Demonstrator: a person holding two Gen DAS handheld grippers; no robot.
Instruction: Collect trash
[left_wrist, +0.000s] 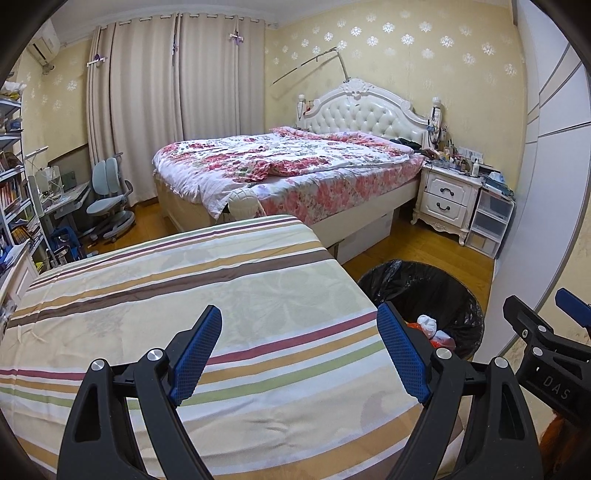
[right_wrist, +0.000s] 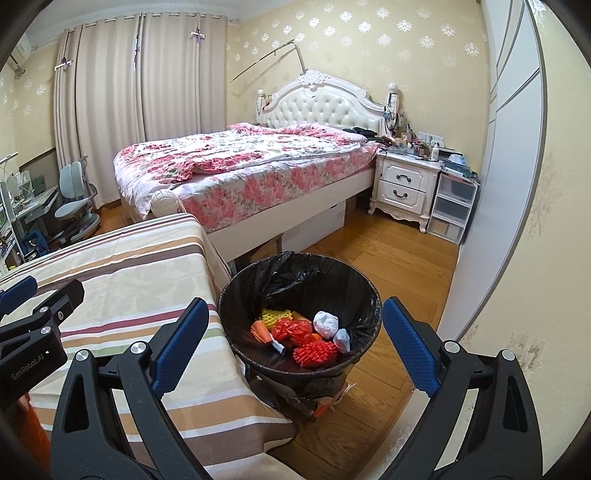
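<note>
Both the left gripper (left_wrist: 299, 354) and right gripper (right_wrist: 291, 347) are spread wide and hold nothing, while the light, squishy trash (right_wrist: 314, 352) sits in the bin (right_wrist: 236, 295) by the striped table's (right_wrist: 129, 280) edge, easy to pinch anywhere.

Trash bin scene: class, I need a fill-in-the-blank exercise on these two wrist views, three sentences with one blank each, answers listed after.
1. The trash bin is lined with a bag whose colour is ____.
2. Both the left gripper and the right gripper have their jaws ____, holding nothing.
3. The bin stands on the wooden floor beside a surface covered with a ____ cloth.

Missing words: black; open; striped
</note>
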